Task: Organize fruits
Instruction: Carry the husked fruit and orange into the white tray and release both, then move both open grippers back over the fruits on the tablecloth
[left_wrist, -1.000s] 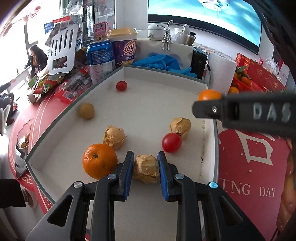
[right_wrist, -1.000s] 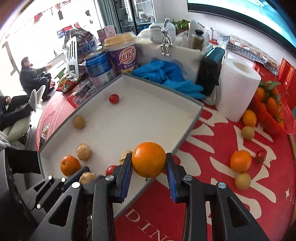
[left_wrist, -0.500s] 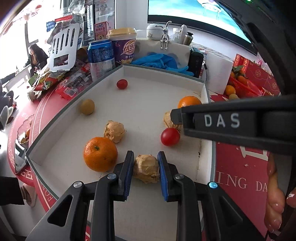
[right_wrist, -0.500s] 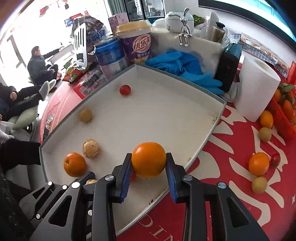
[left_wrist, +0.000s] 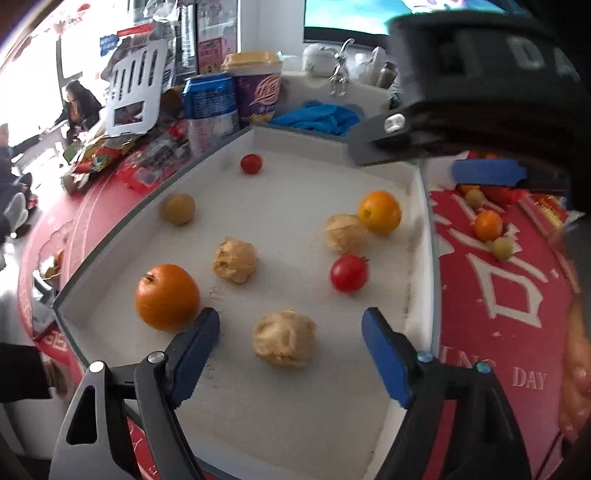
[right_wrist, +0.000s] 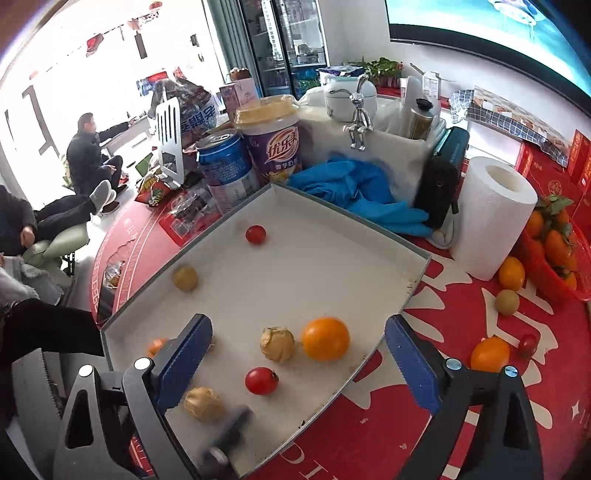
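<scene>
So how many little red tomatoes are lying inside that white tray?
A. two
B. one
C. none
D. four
A: the right wrist view shows one red tomato near the far side of the white tray and another red tomato near the front, among the husked fruits.

this looks like a small shop or a shop's lounge rather than a home. at the far side stand glass-door drink fridges (right_wrist: 291, 40) stocked with bottles, next to a bright street-facing window with hanging red decorations. a big wall screen (right_wrist: 491, 33) fills the far right. seated people (right_wrist: 92, 155) wait on chairs at the far left. the near table carries a red printed cloth (right_wrist: 443, 424), snack packets (left_wrist: 99, 155), a blue drink can (right_wrist: 225, 166), an instant milk-tea cup (right_wrist: 273, 144), a paper towel roll (right_wrist: 491, 218) and red gift boxes (right_wrist: 554, 173) at the right.
</scene>
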